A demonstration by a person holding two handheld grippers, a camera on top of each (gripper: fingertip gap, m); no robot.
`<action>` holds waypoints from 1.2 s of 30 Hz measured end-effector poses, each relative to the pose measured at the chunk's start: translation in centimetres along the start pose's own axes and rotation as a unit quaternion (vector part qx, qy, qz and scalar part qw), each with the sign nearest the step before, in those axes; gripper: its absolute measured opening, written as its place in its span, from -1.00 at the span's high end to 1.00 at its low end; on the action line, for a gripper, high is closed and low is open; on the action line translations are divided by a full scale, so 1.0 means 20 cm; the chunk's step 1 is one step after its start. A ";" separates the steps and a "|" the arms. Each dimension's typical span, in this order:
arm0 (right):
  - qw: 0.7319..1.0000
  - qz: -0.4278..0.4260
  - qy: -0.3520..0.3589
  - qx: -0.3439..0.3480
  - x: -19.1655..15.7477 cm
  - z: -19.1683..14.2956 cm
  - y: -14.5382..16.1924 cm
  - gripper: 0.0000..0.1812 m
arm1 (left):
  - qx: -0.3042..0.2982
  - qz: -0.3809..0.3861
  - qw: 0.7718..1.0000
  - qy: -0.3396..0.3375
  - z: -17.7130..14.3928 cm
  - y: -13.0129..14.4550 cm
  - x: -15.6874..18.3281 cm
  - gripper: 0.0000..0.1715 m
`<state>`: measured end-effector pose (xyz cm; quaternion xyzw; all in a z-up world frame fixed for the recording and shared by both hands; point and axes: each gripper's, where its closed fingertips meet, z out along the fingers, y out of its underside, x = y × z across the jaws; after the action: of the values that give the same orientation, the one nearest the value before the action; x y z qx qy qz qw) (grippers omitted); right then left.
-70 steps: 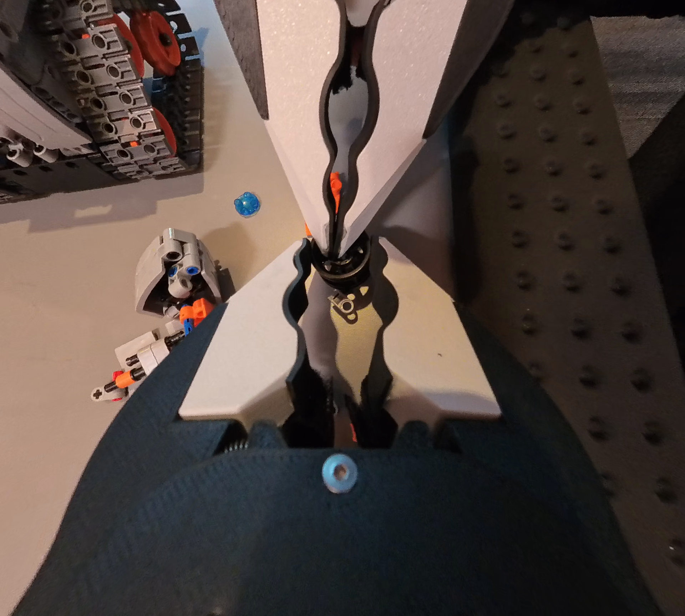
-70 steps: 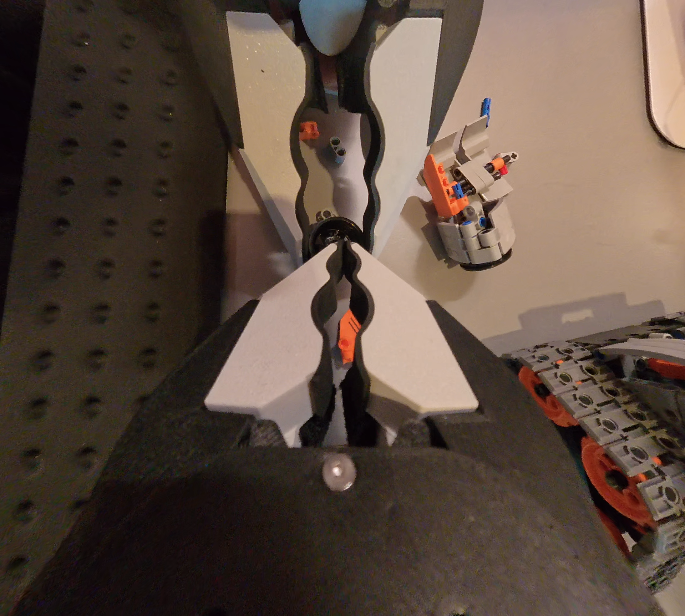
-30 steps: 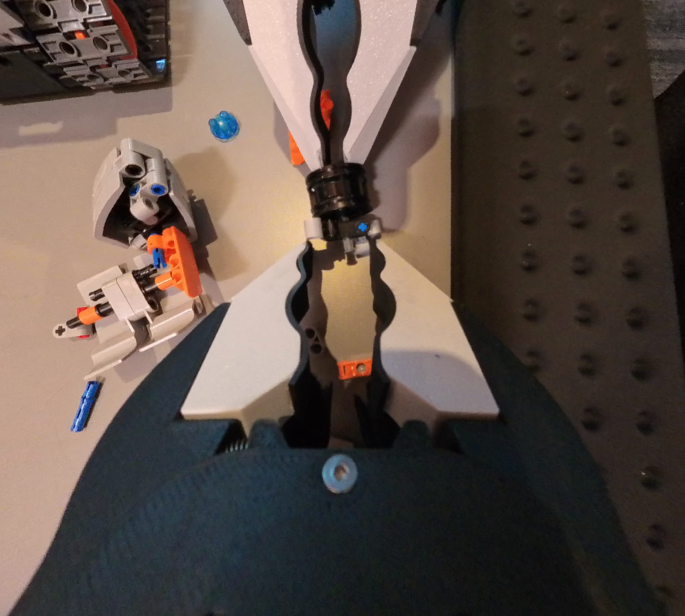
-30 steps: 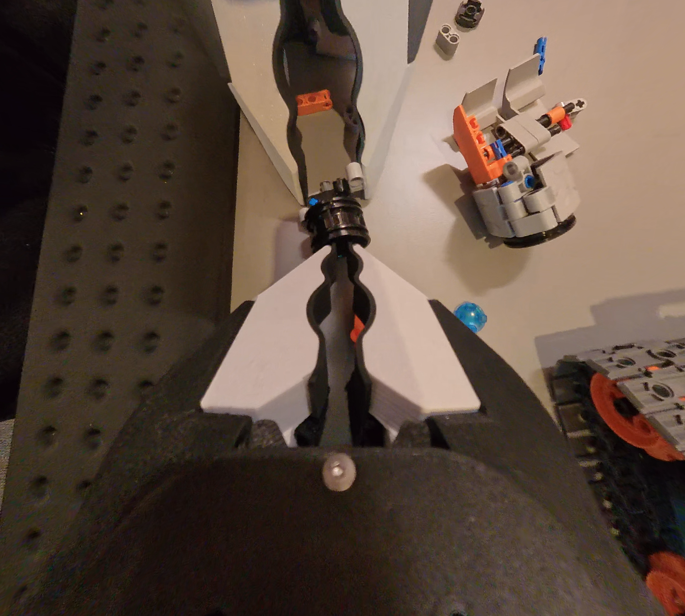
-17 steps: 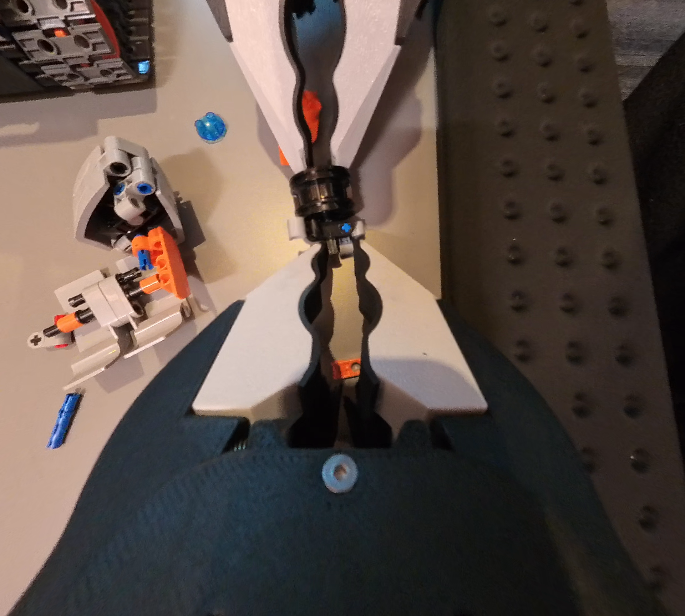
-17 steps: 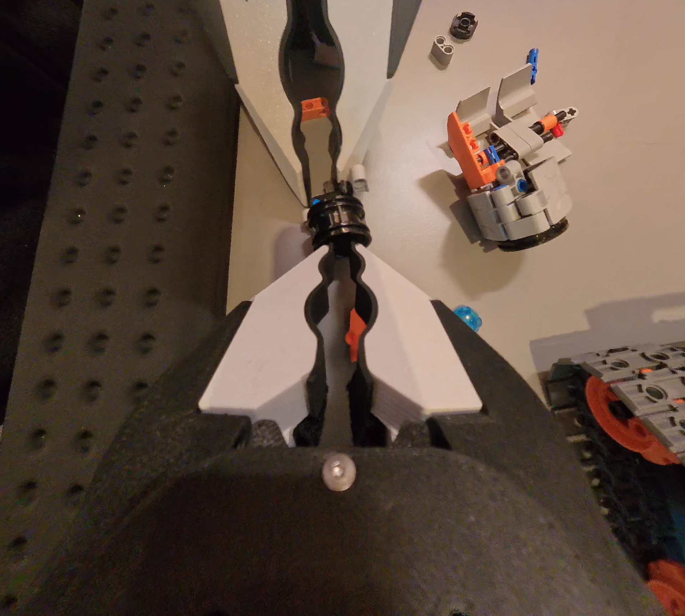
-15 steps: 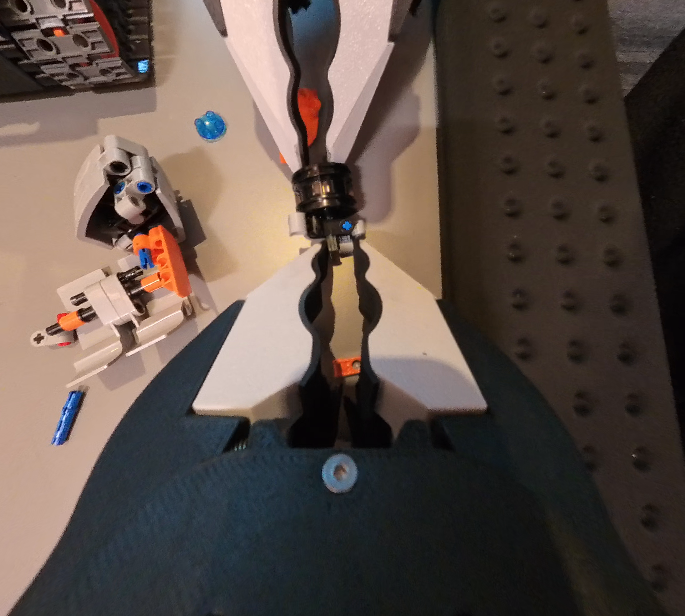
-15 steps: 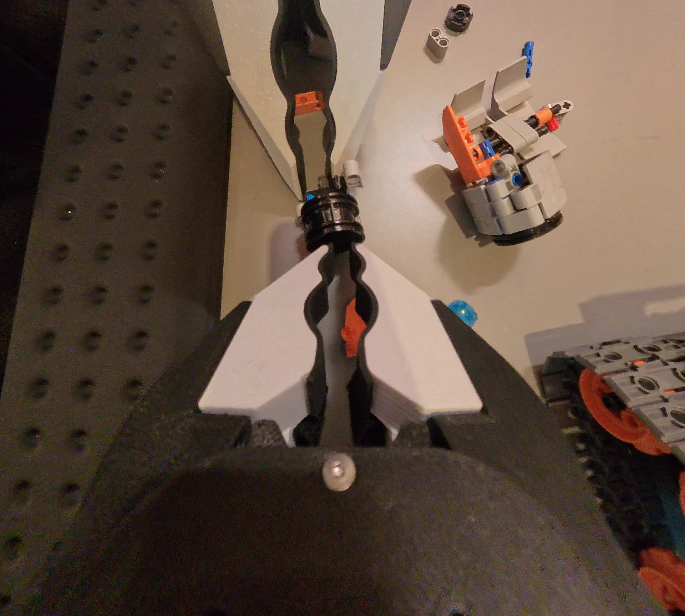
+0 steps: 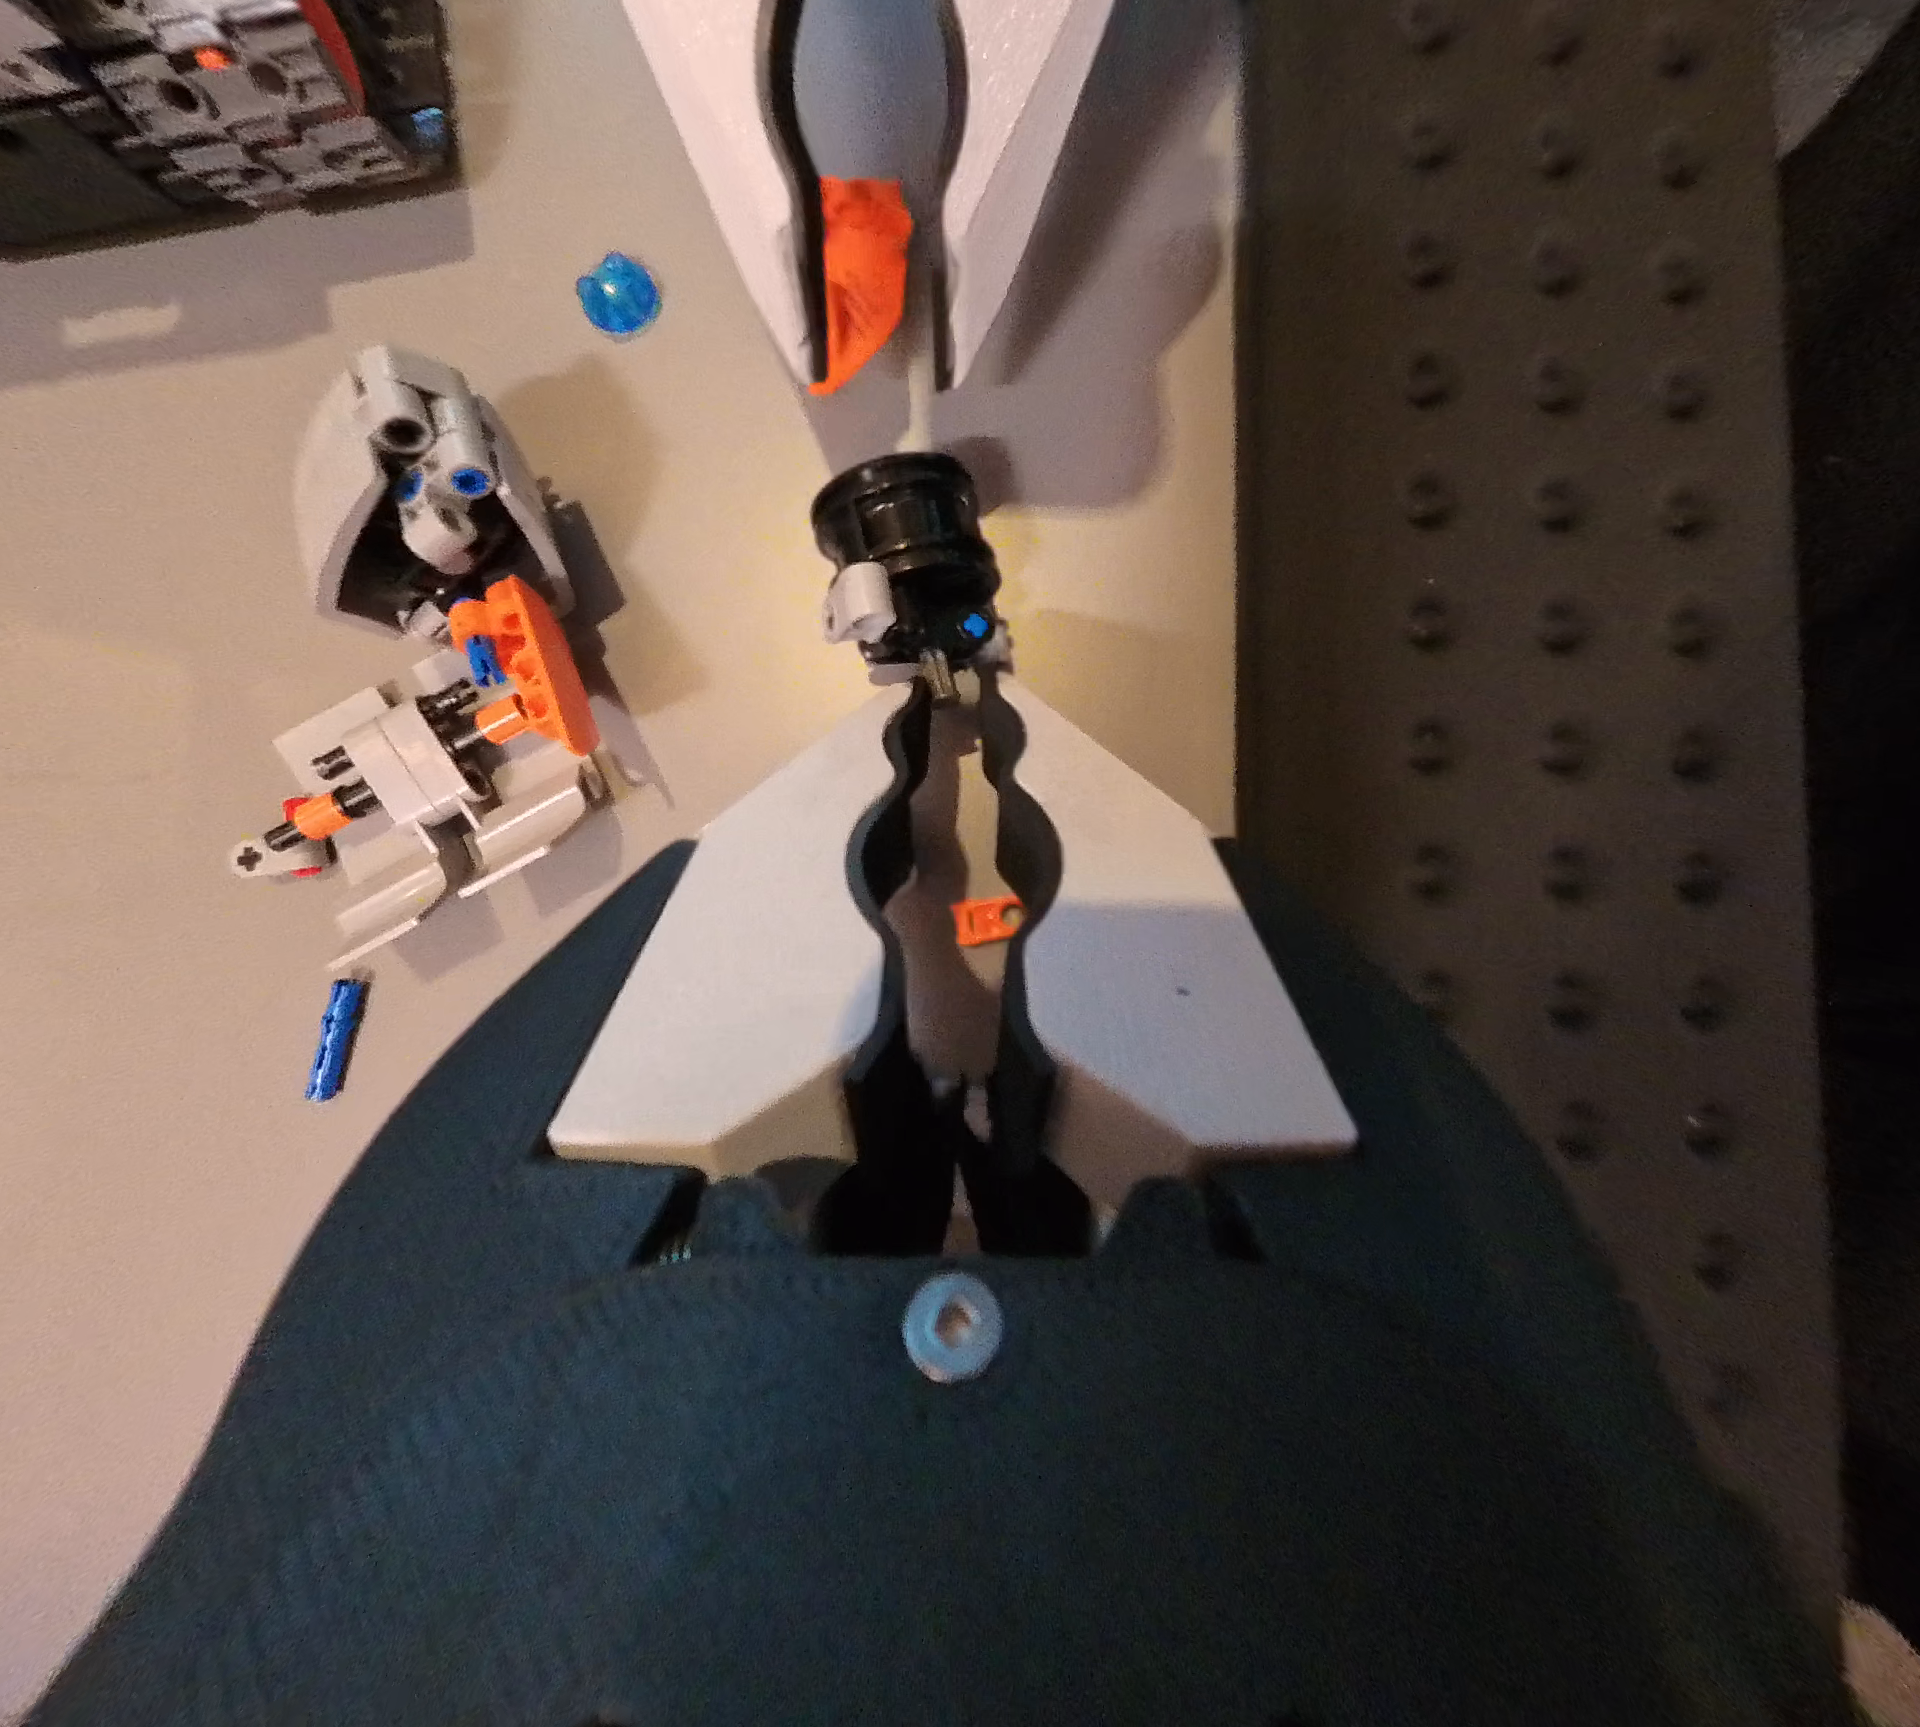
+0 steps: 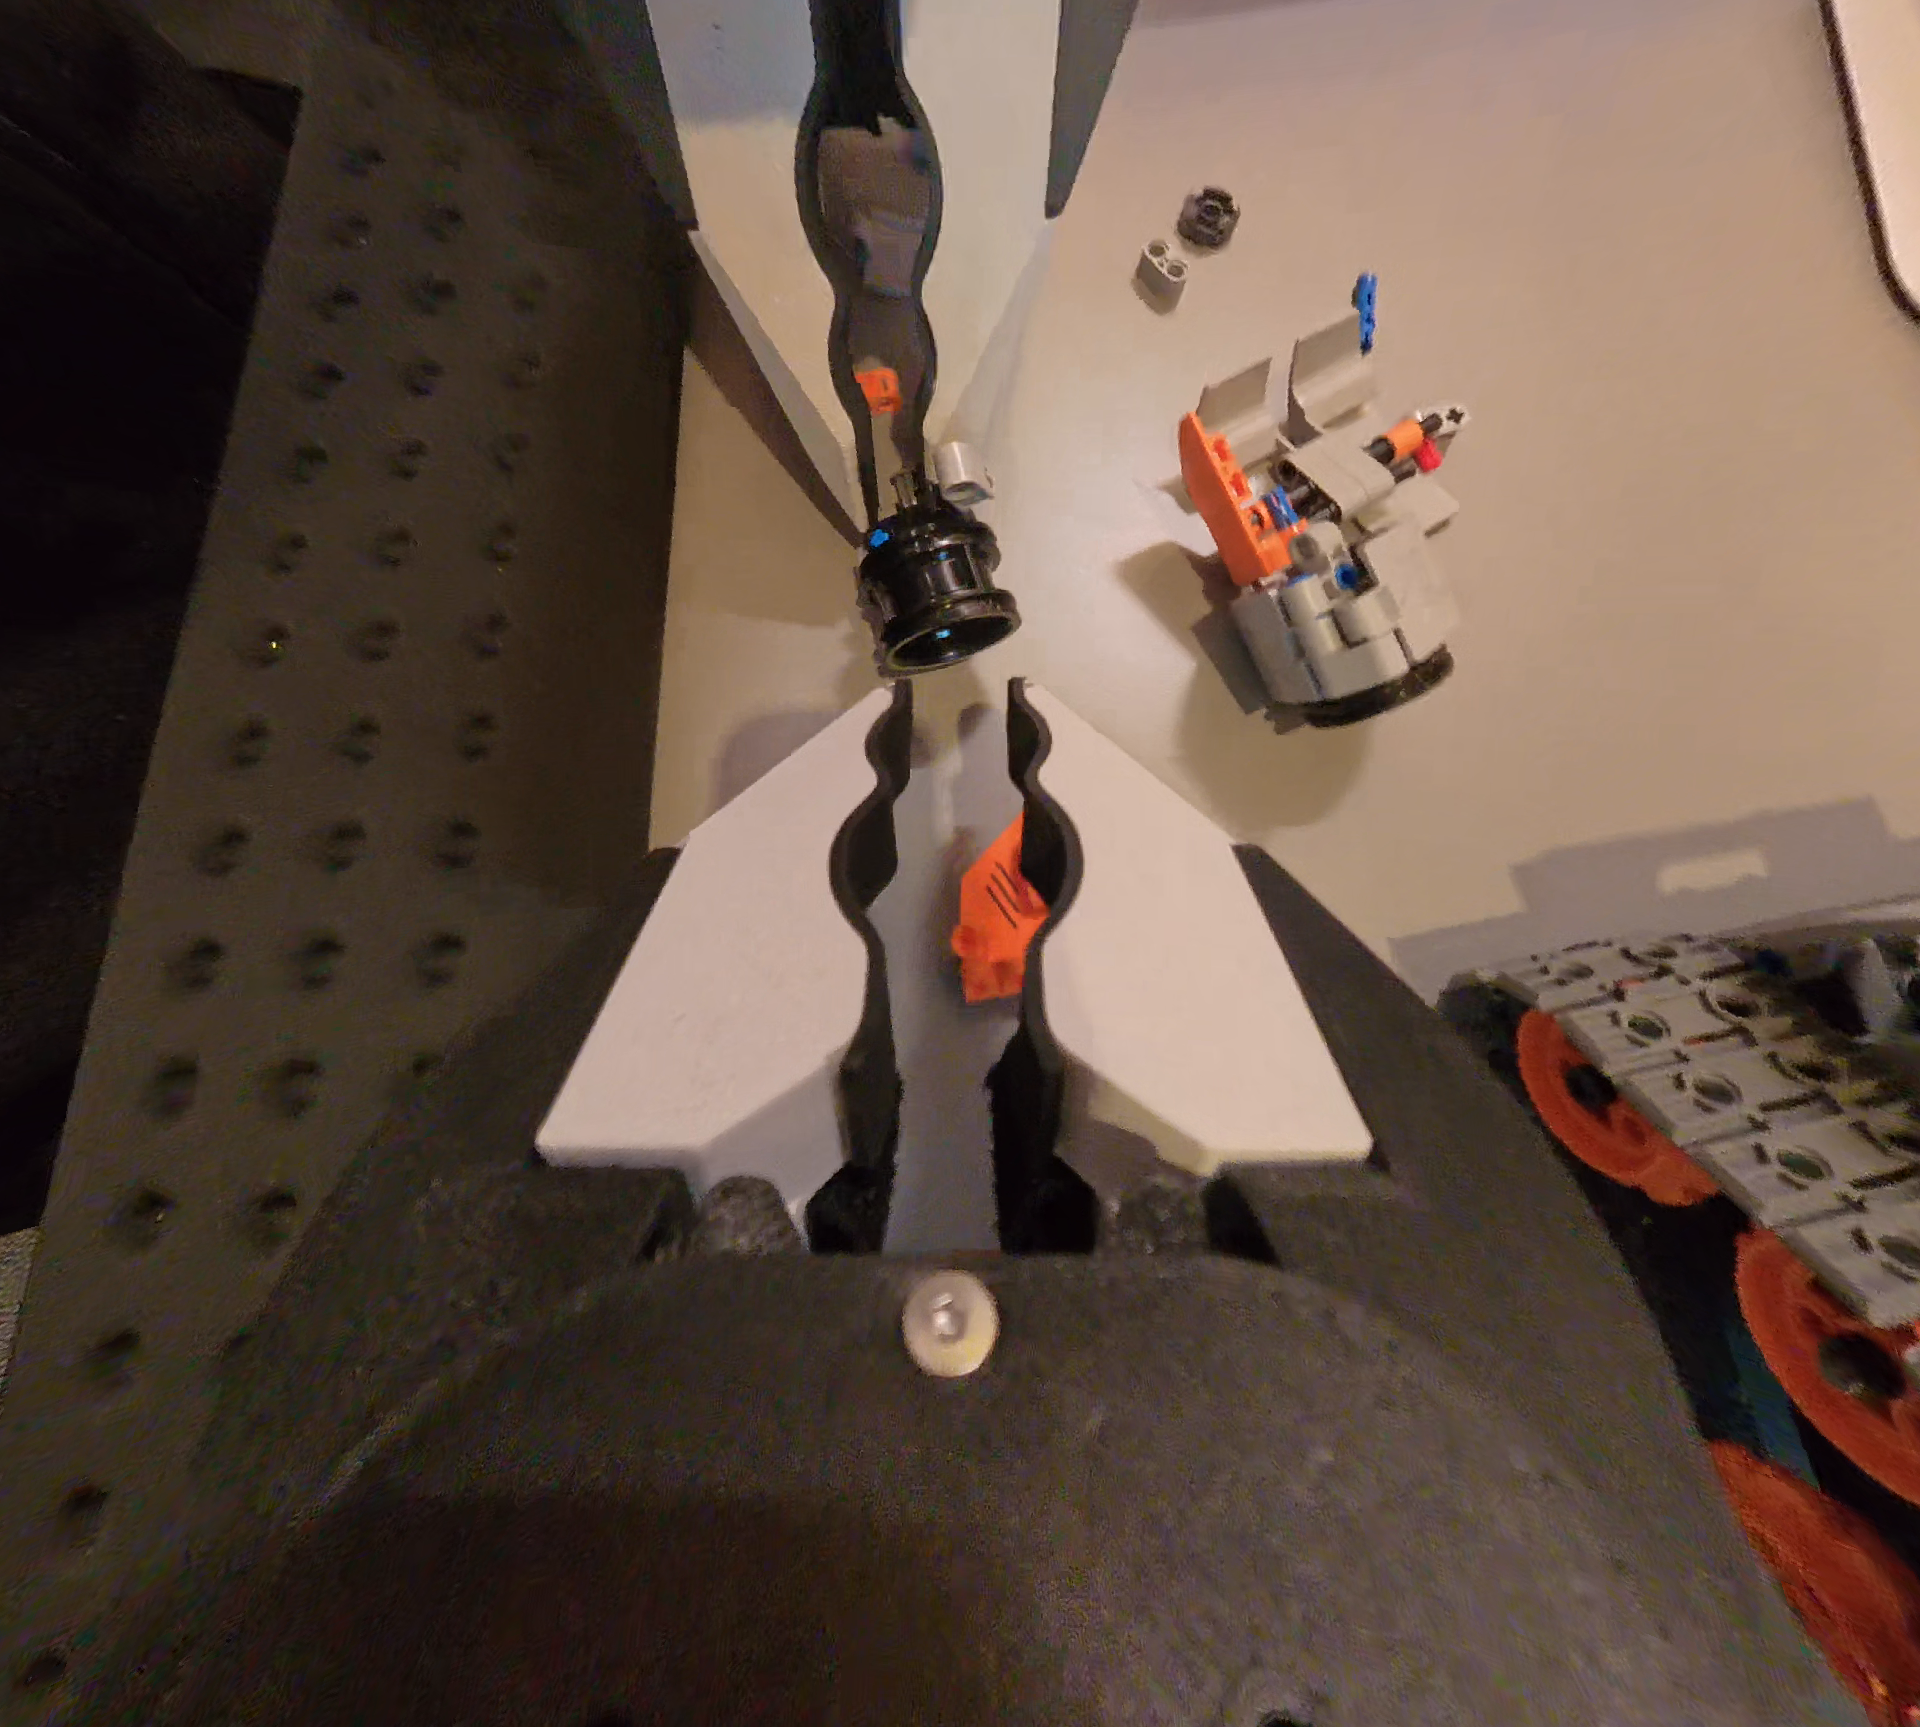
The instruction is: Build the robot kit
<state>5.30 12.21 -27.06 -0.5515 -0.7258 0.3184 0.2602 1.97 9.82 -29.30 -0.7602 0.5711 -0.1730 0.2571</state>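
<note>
- Two hand-held grippers faced each other tip to tip above a beige table (image 9: 156,742), beside a dark studded baseplate (image 9: 1558,534).
- The left gripper (image 9: 948,698) had its fingers drawn narrow, pinching a thin pin at the back of a black wheel hub (image 9: 906,534), which it held off the table with its open rim tilted towards the other gripper.
- A small light grey connector (image 9: 857,602) and a blue pin end sat on the hub's rear.
- The right gripper (image 10: 958,690) stood with its jaws parted, just short of the hub's rim and holding nothing.
- An orange angled piece (image 10: 995,919) appeared between the right fingers; it seemed to lie on the table beneath them, though the blur left that uncertain.
- A small orange brick (image 9: 985,919) showed between the left fingers.
- A grey and orange sub-assembly (image 10: 1320,555) lay on the table well to the side, with a loose blue pin (image 9: 335,1038) near it.
- A translucent blue stud (image 9: 617,295) lay between that sub-assembly and a tracked vehicle (image 10: 1714,1106) with orange wheels.
- A small grey connector (image 10: 1162,272) and a dark round piece (image 10: 1208,214) lay close together farther off.
</note>
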 end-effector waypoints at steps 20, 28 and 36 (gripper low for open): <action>0.999 -0.046 0.013 -0.024 -0.03 0.11 0.00 0.82 | -0.194 0.083 0.977 0.041 -0.06 -0.03 0.00 0.92; 0.998 -0.021 0.007 -0.061 -0.03 0.10 0.08 0.86 | -0.112 0.046 0.992 0.034 -0.03 -0.10 -0.04 0.87; 0.999 -0.017 0.029 0.014 0.01 -0.07 -0.07 0.97 | 0.036 0.006 0.999 -0.001 -0.09 -0.17 -0.03 0.85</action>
<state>5.37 12.40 -25.00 -0.5440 -0.7231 0.3078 0.2939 3.55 10.83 -25.86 -0.7473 0.5689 -0.1911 0.2854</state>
